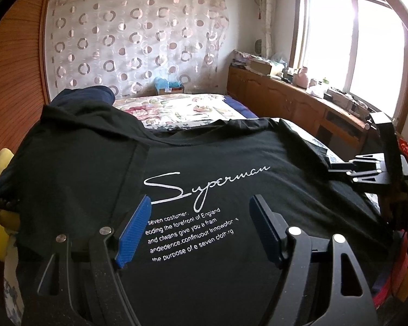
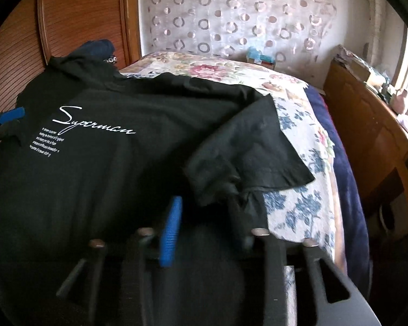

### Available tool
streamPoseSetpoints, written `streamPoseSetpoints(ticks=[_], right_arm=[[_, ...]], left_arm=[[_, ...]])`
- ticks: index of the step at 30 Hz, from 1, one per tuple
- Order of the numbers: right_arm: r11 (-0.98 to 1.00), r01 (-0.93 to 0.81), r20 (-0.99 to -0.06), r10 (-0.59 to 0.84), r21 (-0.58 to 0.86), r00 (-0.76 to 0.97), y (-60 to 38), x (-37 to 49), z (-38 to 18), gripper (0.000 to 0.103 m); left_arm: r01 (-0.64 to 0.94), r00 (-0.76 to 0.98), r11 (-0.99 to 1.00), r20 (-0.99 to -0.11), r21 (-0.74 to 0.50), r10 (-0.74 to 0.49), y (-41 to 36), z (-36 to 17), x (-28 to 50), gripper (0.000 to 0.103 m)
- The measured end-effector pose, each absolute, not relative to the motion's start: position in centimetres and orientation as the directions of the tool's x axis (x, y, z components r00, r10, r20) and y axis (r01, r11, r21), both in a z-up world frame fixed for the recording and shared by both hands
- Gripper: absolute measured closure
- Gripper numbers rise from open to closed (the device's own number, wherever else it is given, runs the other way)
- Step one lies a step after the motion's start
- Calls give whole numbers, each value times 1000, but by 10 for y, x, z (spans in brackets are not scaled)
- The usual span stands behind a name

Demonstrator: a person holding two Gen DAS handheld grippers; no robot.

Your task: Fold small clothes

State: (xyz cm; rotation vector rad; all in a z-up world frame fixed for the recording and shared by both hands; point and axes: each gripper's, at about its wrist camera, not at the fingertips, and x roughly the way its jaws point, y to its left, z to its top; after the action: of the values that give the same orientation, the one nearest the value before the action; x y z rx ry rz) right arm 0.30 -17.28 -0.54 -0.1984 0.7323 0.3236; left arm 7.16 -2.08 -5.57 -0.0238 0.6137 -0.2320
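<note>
the black t-shirt point(image 1: 209, 146) is soft matt cloth, a little creased at the sleeve, with smooth white printed lettering point(image 1: 193, 212) lying flat on it. the left gripper point(image 1: 198, 228) looks like matt black hard plastic or metal, with shiny round metal pins and ribbed blue pads point(image 1: 134, 231) that seem rubbery. the bedspread point(image 2: 299, 141) is flowered woven cloth, dull. the wardrobe point(image 2: 76, 13) is ridged brown wood with a low sheen. the curtain point(image 1: 138, 40) is thin, sheer fabric.

black T-shirt point(image 1: 209, 163) (white print), spread on bed
</note>
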Motion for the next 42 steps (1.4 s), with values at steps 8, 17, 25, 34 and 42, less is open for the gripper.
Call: streamPoseSetpoints(ticks=[8,17,25,34,42], right_arm=[[953,-300,-616,220,-28,756,-209,-1,23,60],[985,-172,-678,127,1,724,-228,57,4,60],[988,-153,-728,114,13,676,-224,81,-4,60],[955,-295,-694,214,2,688,-202,75,18,96],[890,-454,-618,373,29,692,-136,74,59,96]], left_arm=[[210,796,973,-561,-91,-225,-20,-55,69,27],[210,797,974,-561,-90,-224,-20,-54,68,27],[211,796,973,-562,-91,-225,-20,-54,67,27],[210,797,973,-561,-93,-225,-21,-55,66,27],[199,802,975,-554,-100,-221,-13,-56,63,27]])
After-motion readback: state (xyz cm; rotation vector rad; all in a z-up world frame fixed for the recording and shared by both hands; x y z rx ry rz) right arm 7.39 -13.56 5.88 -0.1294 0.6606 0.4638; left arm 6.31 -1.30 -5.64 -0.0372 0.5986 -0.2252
